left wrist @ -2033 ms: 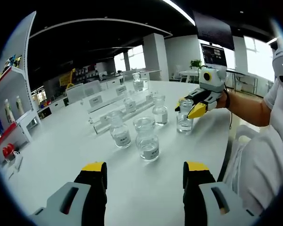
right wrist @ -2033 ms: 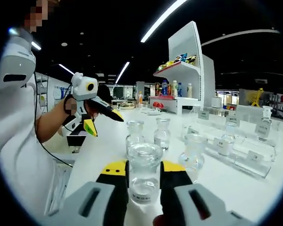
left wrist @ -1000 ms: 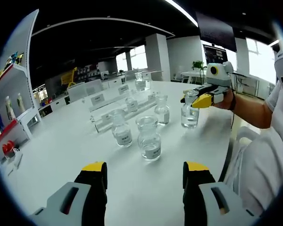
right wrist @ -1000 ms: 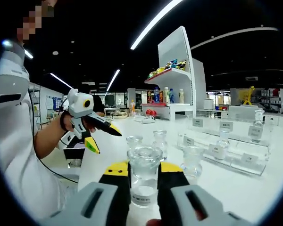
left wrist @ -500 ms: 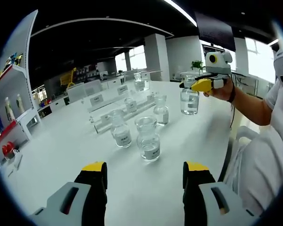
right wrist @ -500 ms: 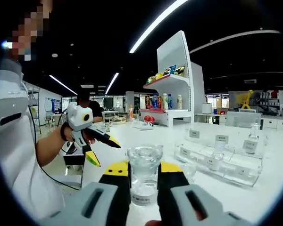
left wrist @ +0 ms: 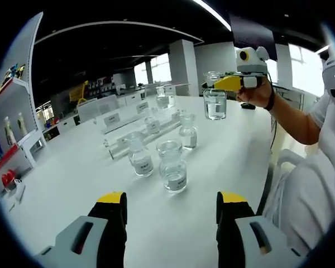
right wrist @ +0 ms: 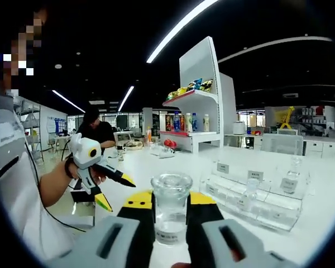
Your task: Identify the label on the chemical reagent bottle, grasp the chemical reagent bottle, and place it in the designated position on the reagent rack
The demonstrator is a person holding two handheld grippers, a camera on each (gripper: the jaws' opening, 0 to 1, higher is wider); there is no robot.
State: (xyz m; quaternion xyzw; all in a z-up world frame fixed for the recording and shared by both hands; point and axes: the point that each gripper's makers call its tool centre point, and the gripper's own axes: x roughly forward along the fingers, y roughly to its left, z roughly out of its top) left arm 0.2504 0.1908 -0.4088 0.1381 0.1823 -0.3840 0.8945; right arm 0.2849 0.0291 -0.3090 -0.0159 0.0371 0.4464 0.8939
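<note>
While aloft, reagent bottle [right wrist: 171, 209] clamped between right gripper [right wrist: 170, 215] fingers [right wrist: 138, 207].

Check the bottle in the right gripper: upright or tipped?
Upright: the bottle hangs with its mouth up in the right gripper, above the table.

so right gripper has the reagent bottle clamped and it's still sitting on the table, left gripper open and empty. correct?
Not quite. The right gripper does have the reagent bottle clamped, but the bottle is lifted clear of the table, not sitting on it; the left gripper view shows it hanging in the air above the other bottles. The left gripper is open and empty, as you said.
</note>
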